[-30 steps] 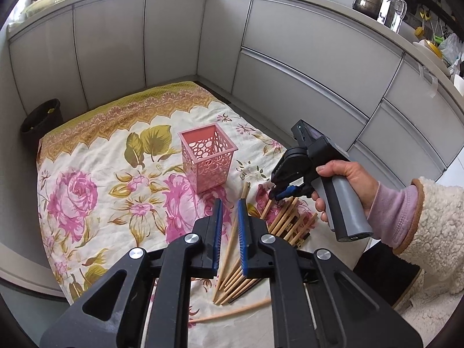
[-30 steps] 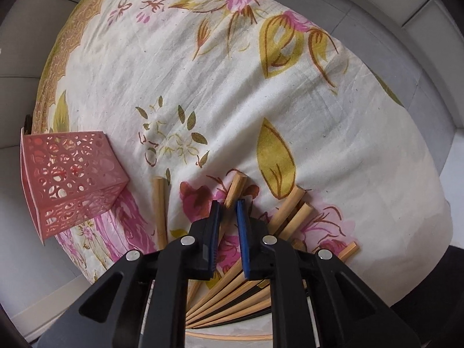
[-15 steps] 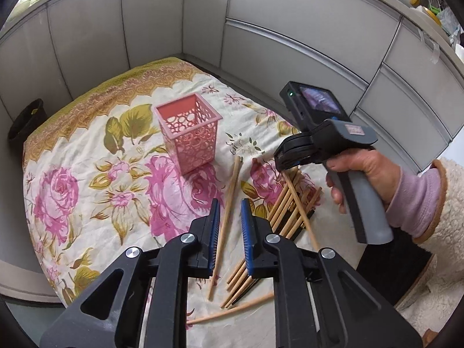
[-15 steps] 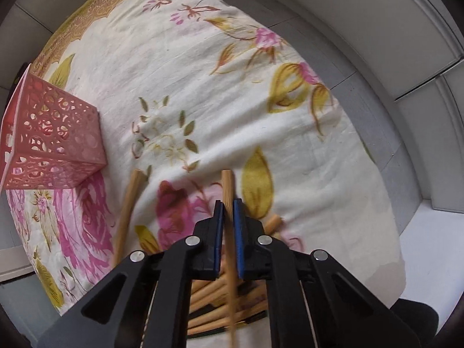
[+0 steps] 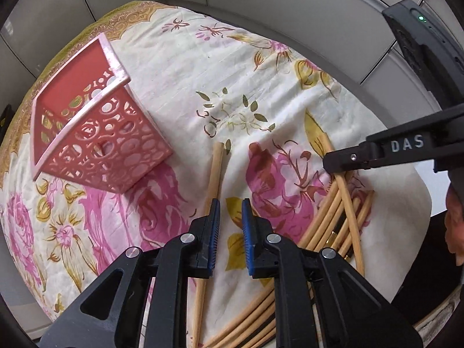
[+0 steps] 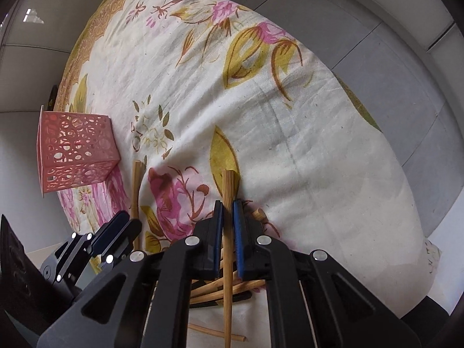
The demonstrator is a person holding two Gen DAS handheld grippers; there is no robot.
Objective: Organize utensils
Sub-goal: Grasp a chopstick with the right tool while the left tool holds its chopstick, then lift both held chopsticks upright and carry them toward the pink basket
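A pink perforated holder stands upright on the floral cloth. My right gripper is shut on one wooden chopstick. That stick juts past the blue pads and trails back over the pile of chopsticks. My left gripper hangs low over the cloth with a narrow gap and nothing between its pads. A lone chopstick lies just left of its left finger and runs under it.
The floral cloth covers a low table whose rounded edge falls away at the right. Grey cabinet fronts close in behind it. A person's hand shows at the right edge.
My left gripper dropped low toward the cloth, beside the lone chopstick, and its jaws parted slightly. My right gripper shut on one chopstick from the pile and shifted with it.
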